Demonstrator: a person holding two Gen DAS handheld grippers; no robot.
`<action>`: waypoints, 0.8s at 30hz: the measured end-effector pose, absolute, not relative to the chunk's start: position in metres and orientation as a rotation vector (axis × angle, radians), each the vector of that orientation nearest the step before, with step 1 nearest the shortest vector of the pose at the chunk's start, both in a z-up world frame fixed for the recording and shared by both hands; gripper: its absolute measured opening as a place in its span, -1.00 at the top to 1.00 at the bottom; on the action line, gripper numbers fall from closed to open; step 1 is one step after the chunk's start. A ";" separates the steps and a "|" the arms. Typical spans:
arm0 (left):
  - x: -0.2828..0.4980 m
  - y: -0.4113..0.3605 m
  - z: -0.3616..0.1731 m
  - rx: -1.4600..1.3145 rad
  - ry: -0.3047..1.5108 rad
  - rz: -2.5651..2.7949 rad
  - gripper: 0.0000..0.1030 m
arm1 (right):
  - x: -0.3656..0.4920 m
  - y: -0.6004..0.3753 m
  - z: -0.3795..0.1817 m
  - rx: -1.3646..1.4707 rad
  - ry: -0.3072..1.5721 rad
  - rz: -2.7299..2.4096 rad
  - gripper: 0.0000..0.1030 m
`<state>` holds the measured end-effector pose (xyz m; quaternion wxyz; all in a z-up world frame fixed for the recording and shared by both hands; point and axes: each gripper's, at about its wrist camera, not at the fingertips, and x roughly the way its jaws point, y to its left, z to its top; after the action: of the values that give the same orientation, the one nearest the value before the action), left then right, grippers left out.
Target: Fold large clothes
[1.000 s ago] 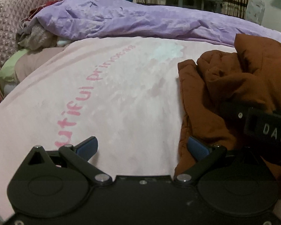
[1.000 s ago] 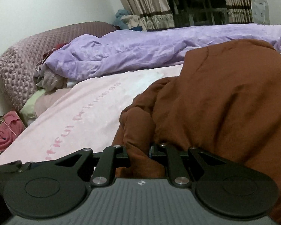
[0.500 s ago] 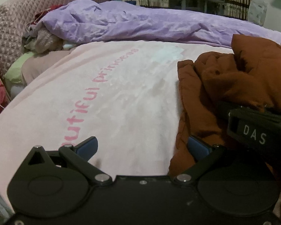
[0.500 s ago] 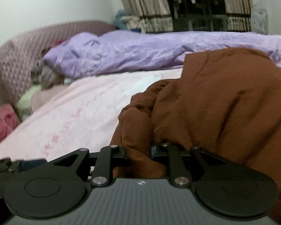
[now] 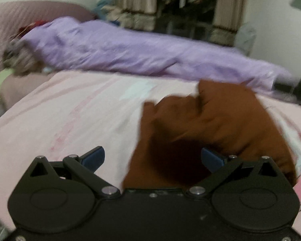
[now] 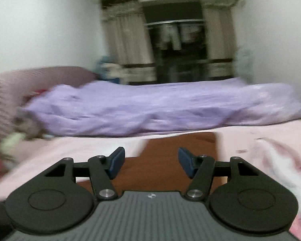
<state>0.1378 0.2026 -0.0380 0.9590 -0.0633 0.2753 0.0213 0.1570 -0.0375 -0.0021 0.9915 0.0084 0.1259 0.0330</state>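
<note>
With my right tool (image 6: 149, 163) opening off the brown garment (image 5: 208, 124) heaped on the pink bed (image 5: 74, 108) and my left tool (image 5: 152, 158) released, I should regrip an edge cleanly.

Both views smeared by motion blur, lettering on the pink bedsheet (image 5: 74, 108) unreadable, near edge of the brown garment (image 5: 210, 124) hidden behind the left gripper (image 5: 152, 158) body, clothes in the dark wardrobe (image 6: 176, 40) indistinct, purple duvet (image 6: 150, 108) cut off at right.
</note>
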 end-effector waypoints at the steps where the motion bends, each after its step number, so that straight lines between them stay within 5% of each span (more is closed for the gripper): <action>1: 0.144 0.198 -0.036 -0.133 0.546 0.028 -1.00 | 0.164 -0.044 -0.007 0.010 0.276 0.041 -0.40; 5: 0.188 0.190 -0.039 -0.188 0.597 -0.071 -0.89 | 0.186 -0.061 -0.027 0.032 0.365 -0.008 -0.39; 6: 0.194 0.186 -0.041 -0.169 0.592 -0.082 -0.08 | 0.189 -0.064 -0.030 0.045 0.379 -0.009 -0.39; 8: 0.201 0.176 -0.044 -0.122 0.622 -0.072 0.75 | 0.194 -0.061 -0.033 0.060 0.403 -0.008 -0.39; 14: 0.147 0.180 -0.004 -0.123 0.444 0.026 0.86 | 0.185 -0.061 -0.036 0.042 0.378 -0.021 -0.39; 19: 0.148 0.182 -0.008 -0.126 0.492 -0.032 0.83 | 0.187 -0.068 -0.038 0.066 0.385 -0.017 -0.39; 22: 0.177 0.182 -0.036 -0.149 0.596 -0.007 0.66 | 0.192 -0.071 -0.044 0.074 0.422 0.001 -0.40; 24: 0.194 0.186 -0.056 -0.168 0.657 0.026 0.23 | 0.194 -0.072 -0.047 0.077 0.428 0.005 -0.42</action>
<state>0.1941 0.1857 -0.0562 0.9429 -0.0823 0.3225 0.0127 0.1938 -0.0715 -0.0467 0.9765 0.0381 0.2122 0.0022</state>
